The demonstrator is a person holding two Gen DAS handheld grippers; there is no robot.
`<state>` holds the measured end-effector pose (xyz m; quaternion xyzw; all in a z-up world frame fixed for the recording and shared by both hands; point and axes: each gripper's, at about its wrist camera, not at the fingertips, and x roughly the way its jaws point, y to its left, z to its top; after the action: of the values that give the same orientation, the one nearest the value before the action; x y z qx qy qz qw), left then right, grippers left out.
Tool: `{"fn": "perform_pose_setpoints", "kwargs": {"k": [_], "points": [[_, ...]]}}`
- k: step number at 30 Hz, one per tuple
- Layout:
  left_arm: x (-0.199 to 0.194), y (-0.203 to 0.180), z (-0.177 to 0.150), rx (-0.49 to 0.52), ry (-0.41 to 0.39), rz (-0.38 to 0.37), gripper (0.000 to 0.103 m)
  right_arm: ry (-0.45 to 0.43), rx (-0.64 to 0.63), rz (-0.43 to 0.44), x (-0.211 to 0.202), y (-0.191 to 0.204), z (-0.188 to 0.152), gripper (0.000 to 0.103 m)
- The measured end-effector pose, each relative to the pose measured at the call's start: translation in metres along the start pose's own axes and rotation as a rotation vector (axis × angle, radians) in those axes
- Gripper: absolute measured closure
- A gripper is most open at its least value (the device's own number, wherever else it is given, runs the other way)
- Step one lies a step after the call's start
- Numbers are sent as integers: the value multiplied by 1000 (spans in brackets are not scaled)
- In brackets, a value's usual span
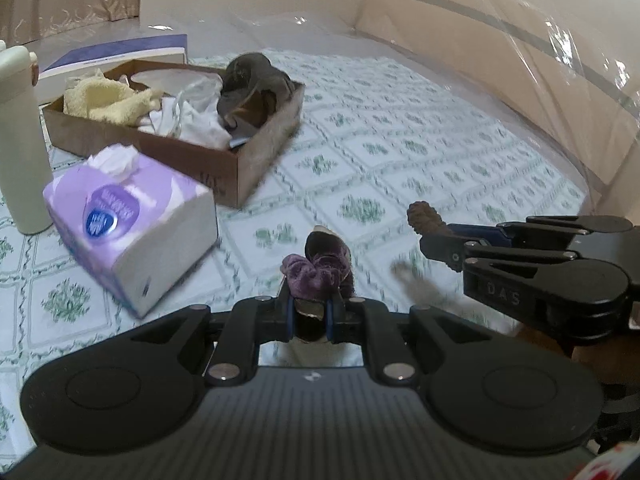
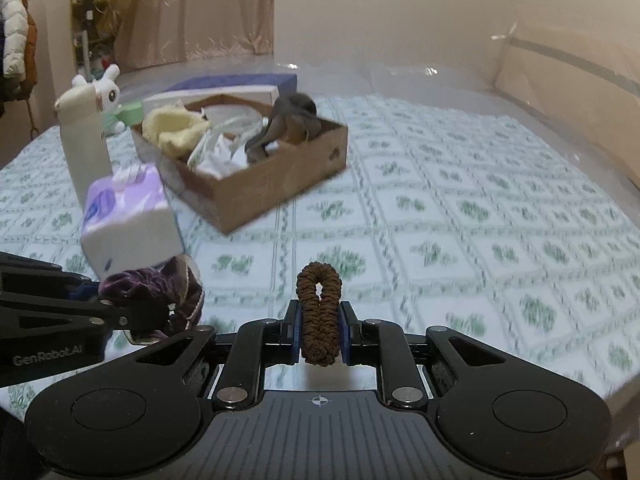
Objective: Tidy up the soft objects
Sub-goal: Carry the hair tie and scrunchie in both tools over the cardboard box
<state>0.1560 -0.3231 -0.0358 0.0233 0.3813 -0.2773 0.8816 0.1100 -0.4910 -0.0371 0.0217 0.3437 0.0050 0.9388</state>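
A: What did the left hand-held gripper have?

B: It was clenched on a purple velvet scrunchie, which bunched up between the blue pads and stuck out past the tips, above the patterned bed cover.

A: And the right hand-held gripper?

B: Clenched too, on a brown scrunchie. The loop stood upright between the pads, squeezed narrow, its top rising above the fingertips.

A: How did the two sit relative to each other?

B: Side by side and near, each one showing at the edge of the other's view.

A: Where was the cardboard box?

B: Farther back on the bed, well apart from both scrunchies. It held a yellow cloth, white cloth and a grey garment draped over its far corner.

A: Anything beside it?

B: A purple tissue pack lay just in front, with a cream bottle upright beside that.
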Motion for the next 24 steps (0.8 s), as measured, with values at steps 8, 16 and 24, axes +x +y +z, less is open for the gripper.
{"fn": "perform_pose_setpoints", "kwargs": {"k": [8,16,24], "points": [[19,6,47,-87,-80,29,91,-79,-74,66,24,-16,54,85],[32,41,111,-148,-173,96,91,-134,-131,192,67,-14,120,85],[56,97,147,-166,-172,178,90,-121,-126,248,115,-6,152,85]]}}
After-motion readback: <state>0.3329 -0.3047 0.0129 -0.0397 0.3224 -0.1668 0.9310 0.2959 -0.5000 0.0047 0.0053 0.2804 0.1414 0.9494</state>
